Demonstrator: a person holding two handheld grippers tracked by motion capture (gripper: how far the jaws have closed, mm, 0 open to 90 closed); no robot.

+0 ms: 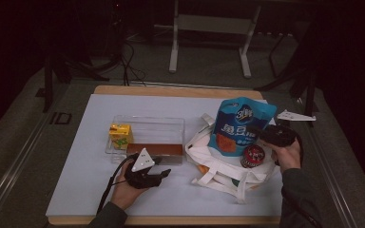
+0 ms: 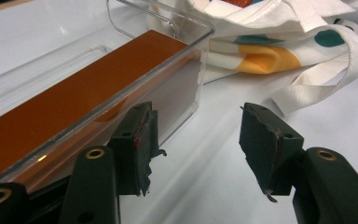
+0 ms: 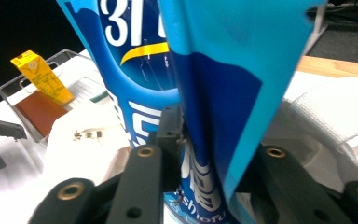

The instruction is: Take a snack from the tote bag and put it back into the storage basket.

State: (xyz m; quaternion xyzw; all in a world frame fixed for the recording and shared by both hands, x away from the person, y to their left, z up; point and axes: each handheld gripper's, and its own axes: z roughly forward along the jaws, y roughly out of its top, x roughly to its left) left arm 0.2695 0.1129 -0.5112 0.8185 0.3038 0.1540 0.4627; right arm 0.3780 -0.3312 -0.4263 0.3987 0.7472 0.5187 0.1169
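Right claw [image 3: 205, 140] clamped on the blue pouch [image 3: 205, 70], held upright over the tote [image 1: 228, 166]. Right claw view shows the pouch pinched flat between the jaws; high view adds a red-lidded jar [image 1: 253, 156] in the tote below it. Left claw [image 2: 196, 140] released, nothing between its jaws, beside the clear bin [image 2: 182, 56] left of the tote. Pouch: glossy blue, white lettering, orange patch.

The premises appeared to be a recording or test lab, not a home. A wooden worktop [image 1: 171, 90] under a white sheet [image 1: 95, 156] stood on grey carpeted floor [image 1: 209, 61] in a dark room. Beyond the grippers, a white metal stand [image 1: 209, 28] and loose black cables [image 1: 128, 61] occupied the floor. Dark tripod legs [image 1: 285, 76] stood farther right.
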